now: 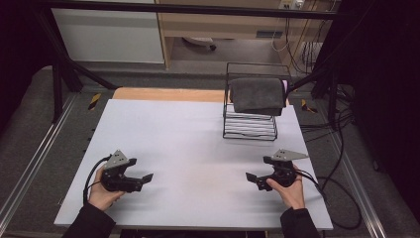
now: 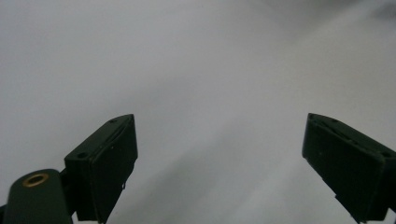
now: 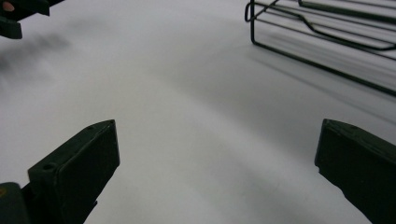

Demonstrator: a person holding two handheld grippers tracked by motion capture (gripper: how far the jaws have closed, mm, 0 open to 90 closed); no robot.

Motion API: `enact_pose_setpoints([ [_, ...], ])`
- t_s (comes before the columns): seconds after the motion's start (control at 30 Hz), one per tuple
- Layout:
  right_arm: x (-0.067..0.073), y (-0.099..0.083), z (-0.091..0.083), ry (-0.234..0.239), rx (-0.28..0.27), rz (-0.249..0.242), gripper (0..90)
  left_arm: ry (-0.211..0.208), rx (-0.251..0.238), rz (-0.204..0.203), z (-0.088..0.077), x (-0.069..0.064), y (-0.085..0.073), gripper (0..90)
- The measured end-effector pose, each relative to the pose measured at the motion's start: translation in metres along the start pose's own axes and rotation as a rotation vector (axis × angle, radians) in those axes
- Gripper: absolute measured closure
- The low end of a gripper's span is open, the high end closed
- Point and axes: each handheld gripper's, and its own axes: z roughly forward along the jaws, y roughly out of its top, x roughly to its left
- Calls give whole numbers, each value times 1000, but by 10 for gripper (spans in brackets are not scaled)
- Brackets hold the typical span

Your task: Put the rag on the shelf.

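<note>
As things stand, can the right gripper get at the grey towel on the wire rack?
Probably yes: the right gripper is open, and bare table lies between it and the grey towel draped over the wire rack.

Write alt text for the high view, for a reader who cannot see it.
A person's hands hold the left gripper and the right gripper low over the near part of a white table, jaws open and pointing toward each other. At the far right of the table stands a black wire rack with a folded grey towel draped over its top.
</note>
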Motion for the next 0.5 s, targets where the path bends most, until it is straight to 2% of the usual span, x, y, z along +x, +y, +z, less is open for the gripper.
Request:
enact_pose_setpoints([
  [0.17, -4, -16, -1, 5, 27, 12, 9, 4, -6, -17, -4, 7, -10, 102],
  [0.5, -8, -29, -5, 7, 40, 18, 9, 6, 25, -7, -4, 10, -22, 95],
])
